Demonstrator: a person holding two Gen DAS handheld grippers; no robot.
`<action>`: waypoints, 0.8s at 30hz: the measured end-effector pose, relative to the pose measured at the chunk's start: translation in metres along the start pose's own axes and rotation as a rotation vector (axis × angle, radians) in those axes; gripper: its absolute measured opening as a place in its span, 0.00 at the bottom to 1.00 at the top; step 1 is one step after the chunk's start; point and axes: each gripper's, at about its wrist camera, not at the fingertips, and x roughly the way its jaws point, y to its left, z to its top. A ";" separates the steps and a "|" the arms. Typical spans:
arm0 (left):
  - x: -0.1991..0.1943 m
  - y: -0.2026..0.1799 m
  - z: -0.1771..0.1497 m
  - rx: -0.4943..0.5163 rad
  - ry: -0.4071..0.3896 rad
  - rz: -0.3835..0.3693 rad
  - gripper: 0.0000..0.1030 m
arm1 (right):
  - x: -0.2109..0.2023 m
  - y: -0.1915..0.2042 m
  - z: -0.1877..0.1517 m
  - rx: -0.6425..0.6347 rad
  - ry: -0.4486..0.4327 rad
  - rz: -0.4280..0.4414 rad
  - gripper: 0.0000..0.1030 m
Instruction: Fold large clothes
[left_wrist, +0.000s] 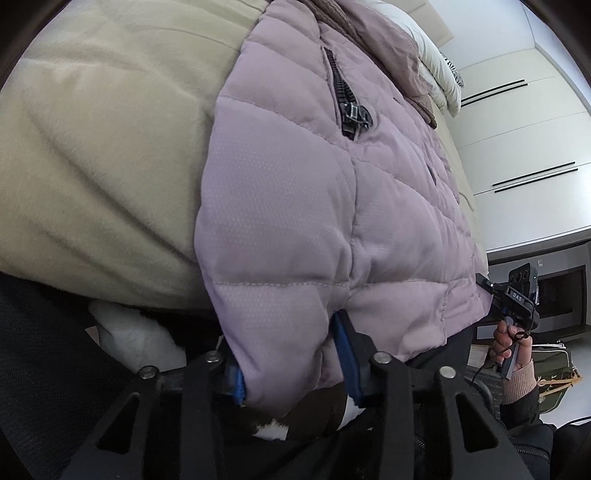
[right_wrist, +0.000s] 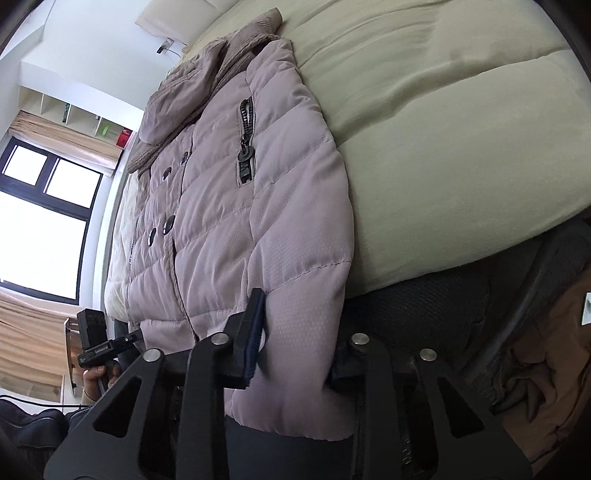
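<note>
Now both grippers pinch the near hem of the jacket (left_wrist: 295, 206), which lies flat on the beige bed (left_wrist: 92, 166), collar at the far end. Left gripper (left_wrist: 291, 365) is closed on the hem's left corner, fabric bulging between its pads. Right gripper (right_wrist: 295, 354) is clamped nearly shut on the right corner, hanging over the bed's edge.

You had soft daylight from the blown-out window (right_wrist: 44, 206); both fisheye views bent hard at dark-vignetted edges, the near gripper frames fell into shadow, and focus held reasonably sharp.
</note>
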 end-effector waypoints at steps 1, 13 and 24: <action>0.000 -0.002 0.001 0.012 -0.002 0.013 0.28 | 0.000 0.004 -0.001 -0.015 -0.010 -0.016 0.15; -0.075 -0.032 0.001 0.054 -0.204 -0.136 0.08 | -0.044 0.058 -0.011 -0.155 -0.183 -0.040 0.05; -0.138 -0.040 -0.020 0.084 -0.258 -0.142 0.06 | -0.112 0.094 -0.035 -0.200 -0.280 0.120 0.05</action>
